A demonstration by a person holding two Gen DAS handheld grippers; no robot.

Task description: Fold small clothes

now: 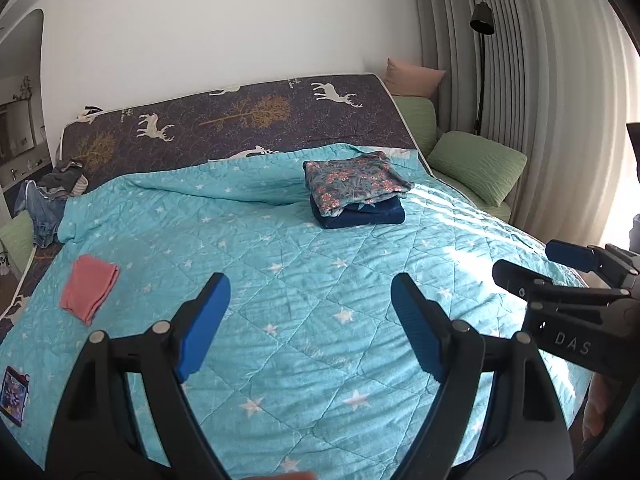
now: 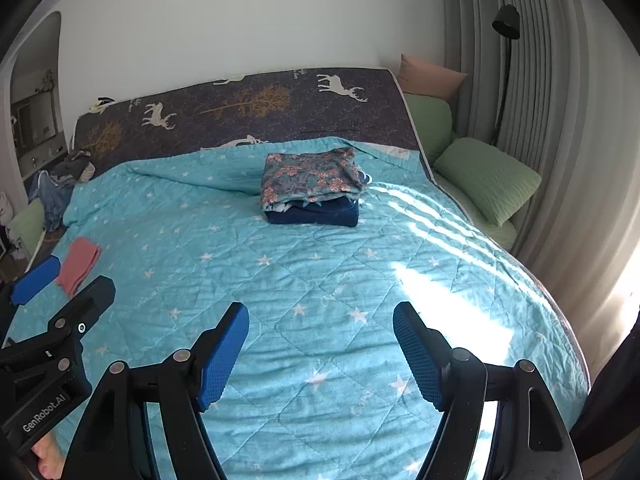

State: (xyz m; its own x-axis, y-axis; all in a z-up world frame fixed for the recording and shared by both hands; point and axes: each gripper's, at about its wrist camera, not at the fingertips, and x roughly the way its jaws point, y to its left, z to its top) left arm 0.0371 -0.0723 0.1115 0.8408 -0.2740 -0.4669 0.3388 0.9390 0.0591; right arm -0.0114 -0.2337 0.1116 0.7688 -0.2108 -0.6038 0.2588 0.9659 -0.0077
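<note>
Both the left claw and right claw are hanging released and empty over the turquoise quilt, seemingly between garments, needing a reach toward the unfolded clothes heap at upper left, beyond the folded stack.

A wide bed fills the room, covered by a turquoise quilted bedspread with white stars. Beyond it, a dark purple sheet printed with white deer and gold trees meets a plain white wall. On the right, grey pleated curtains hang behind a black floor lamp, 2 green pillows and a pink cushion. Sunlight stripes the bedspread.
</note>
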